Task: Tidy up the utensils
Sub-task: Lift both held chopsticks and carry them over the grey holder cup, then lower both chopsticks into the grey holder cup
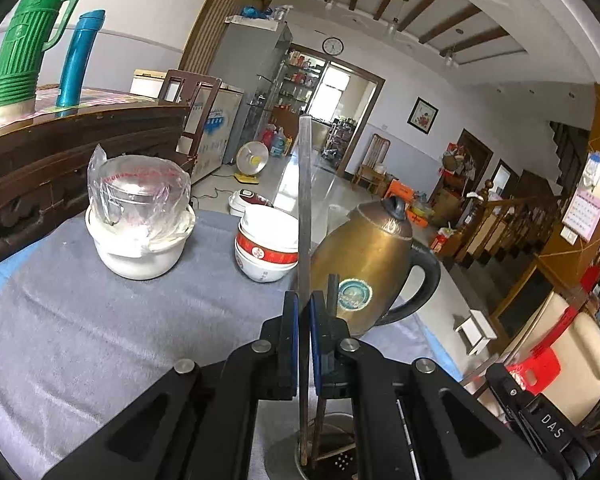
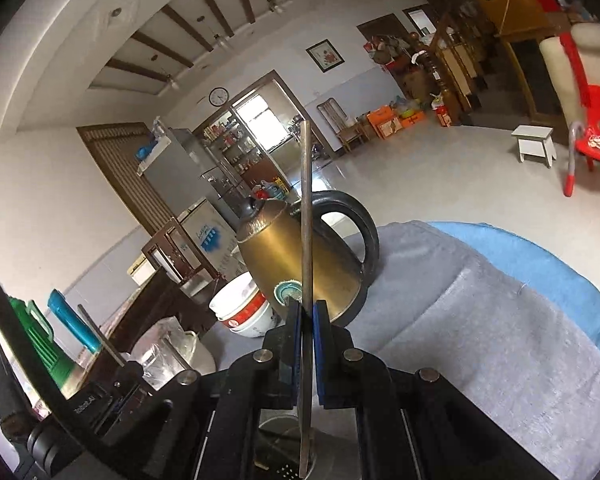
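Note:
In the left wrist view my left gripper is shut on a long thin metal utensil. The utensil stands upright and its lower end reaches into a perforated metal utensil holder just below the fingers. A dark stick rises from the same holder beside the right finger, outside the pads. In the right wrist view my right gripper is shut on a second long metal utensil, also upright over the holder. The left gripper shows at the lower left with its utensil.
A brass kettle stands right behind the utensils on the grey cloth. Stacked white bowls with a red band and a white pot with a bagged metal container sit further left. A green flask and a blue bottle stand on the wooden sideboard.

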Demonstrator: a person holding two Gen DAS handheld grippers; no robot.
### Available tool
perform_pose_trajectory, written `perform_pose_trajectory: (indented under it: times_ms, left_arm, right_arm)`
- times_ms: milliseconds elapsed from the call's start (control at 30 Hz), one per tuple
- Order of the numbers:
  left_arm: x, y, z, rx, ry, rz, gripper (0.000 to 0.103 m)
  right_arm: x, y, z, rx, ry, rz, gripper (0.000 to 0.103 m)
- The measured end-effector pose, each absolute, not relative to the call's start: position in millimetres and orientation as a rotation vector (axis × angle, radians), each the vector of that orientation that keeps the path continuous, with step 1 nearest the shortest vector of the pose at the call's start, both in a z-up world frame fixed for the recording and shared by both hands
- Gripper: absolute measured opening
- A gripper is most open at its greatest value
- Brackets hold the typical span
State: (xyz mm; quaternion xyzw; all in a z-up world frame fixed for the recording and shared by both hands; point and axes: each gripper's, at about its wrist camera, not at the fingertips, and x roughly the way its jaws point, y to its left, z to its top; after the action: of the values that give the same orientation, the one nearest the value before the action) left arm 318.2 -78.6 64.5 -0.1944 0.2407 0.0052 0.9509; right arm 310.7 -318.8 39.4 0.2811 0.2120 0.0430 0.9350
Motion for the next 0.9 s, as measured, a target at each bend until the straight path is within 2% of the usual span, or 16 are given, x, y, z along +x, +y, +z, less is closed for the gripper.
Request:
perform_pose_trajectory:
  times_ms: [900]
  left_arm:
    - [308, -97, 35, -0.328, 0.569, -0.069, 0.006]
  right_arm:
    - [301, -290, 8, 0.474, 0.511, 0.156, 0.006]
